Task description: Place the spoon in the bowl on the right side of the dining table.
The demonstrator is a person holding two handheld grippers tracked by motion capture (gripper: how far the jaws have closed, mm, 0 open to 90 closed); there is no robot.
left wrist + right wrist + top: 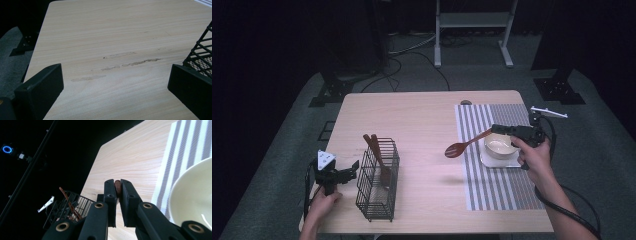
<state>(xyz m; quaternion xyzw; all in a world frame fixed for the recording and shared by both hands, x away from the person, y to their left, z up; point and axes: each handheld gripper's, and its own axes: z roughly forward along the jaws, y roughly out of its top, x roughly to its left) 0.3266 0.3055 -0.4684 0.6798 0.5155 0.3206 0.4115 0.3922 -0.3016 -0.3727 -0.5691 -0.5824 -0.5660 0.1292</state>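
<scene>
- We judge the work about halfway: in the wire basket, lower left of the high view, two wooden utensils already stand.
- The right gripper, right of centre, is clenched on the handle of a wooden spoon, lifted between the bowl and the basket; it is still to be placed.
- The left gripper waits released just beside the basket.
- We can read no writing or brand anywhere.

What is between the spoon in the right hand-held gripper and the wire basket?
Nothing visible. The right hand-held gripper holds the spoon above bare table, and the wire basket stands apart to its left, open on top with utensils inside.
</scene>
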